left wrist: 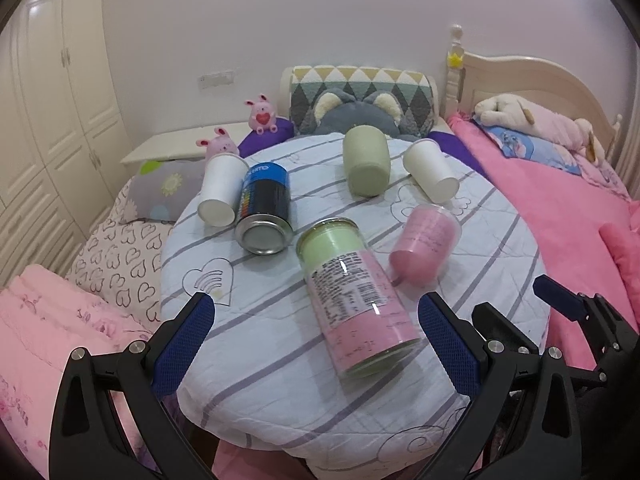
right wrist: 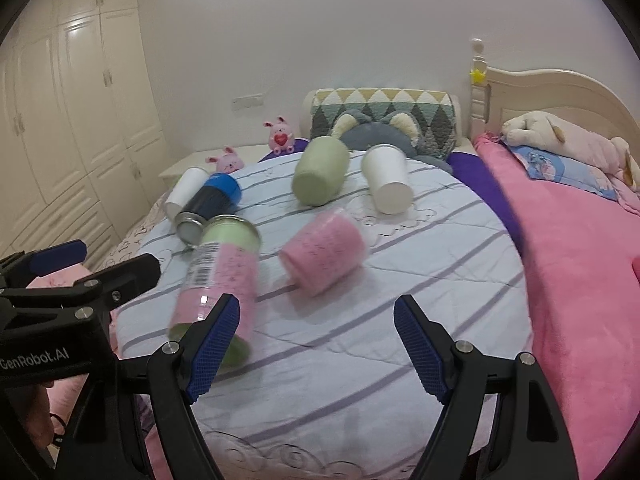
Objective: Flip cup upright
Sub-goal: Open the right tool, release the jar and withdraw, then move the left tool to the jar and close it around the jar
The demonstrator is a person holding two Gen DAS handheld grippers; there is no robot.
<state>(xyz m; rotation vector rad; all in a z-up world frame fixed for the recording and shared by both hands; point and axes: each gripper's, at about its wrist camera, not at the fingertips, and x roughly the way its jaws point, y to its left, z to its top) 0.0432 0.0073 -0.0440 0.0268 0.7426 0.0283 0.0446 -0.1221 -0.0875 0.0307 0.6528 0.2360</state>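
Note:
Several cups and cans lie on their sides on a round table with a striped cloth (left wrist: 280,380). A tall clear cup with pink and green filling (left wrist: 356,300) lies nearest, between the fingers of my open left gripper (left wrist: 316,340); it also shows in the right wrist view (right wrist: 218,280). A short pink cup (left wrist: 424,246) lies to its right (right wrist: 322,254). Two white paper cups (left wrist: 222,190) (left wrist: 432,176), a sage green cup (left wrist: 366,160) and a blue-black can (left wrist: 264,210) lie farther back. My right gripper (right wrist: 316,350) is open and empty, in front of the pink cup.
A bed with pink covers (left wrist: 560,220) and plush toys is right of the table. A grey cat cushion (left wrist: 360,114) and patterned pillow sit behind it. White wardrobes (left wrist: 52,100) stand at left. The right gripper appears at the right edge of the left view (left wrist: 580,320).

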